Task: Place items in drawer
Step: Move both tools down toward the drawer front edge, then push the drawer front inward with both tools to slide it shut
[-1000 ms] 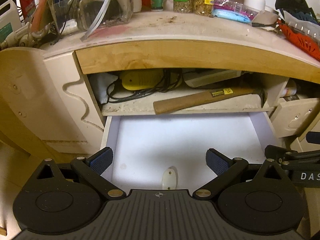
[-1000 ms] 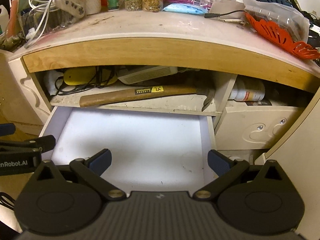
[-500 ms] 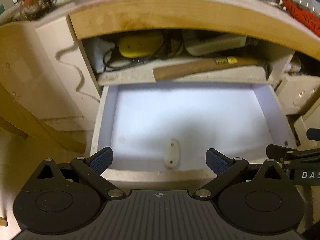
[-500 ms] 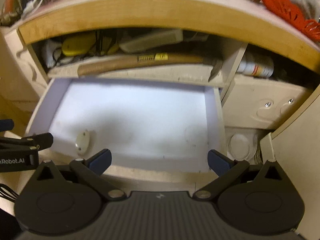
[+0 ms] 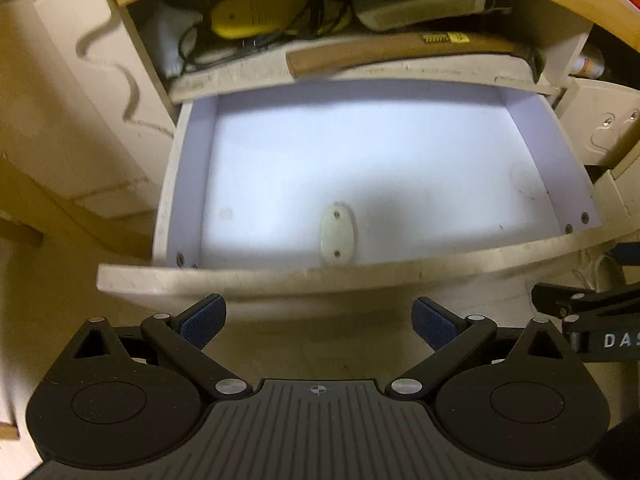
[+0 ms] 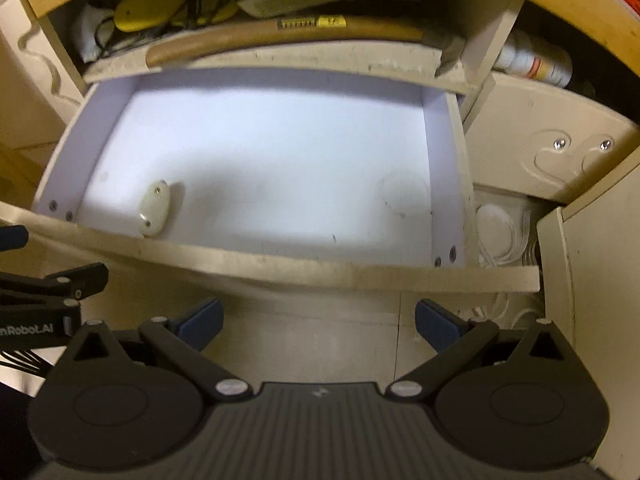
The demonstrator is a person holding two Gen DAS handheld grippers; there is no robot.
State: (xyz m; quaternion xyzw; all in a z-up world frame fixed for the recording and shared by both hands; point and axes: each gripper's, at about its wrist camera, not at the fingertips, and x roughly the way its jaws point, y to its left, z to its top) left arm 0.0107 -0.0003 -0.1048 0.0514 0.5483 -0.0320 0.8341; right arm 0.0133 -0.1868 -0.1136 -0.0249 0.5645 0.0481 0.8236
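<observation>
The white drawer stands pulled open, its pale bottom bare except for a small white oval piece near the front wall. The drawer and the oval piece also show in the right wrist view. My left gripper is open and empty, just in front of and below the drawer's front panel. My right gripper is open and empty, also in front of the drawer front, to the right of the left one.
A shelf above the drawer holds a wooden-handled hammer, a yellow device with black cables and a grey box. A closed small drawer sits to the right, a bottle above it. Cabinet side panels flank the drawer.
Both grippers have drawn back and tilted downward from the desk. The desktop clutter has left view and the drawer's front panel now shows whole. Both grippers stayed open.
</observation>
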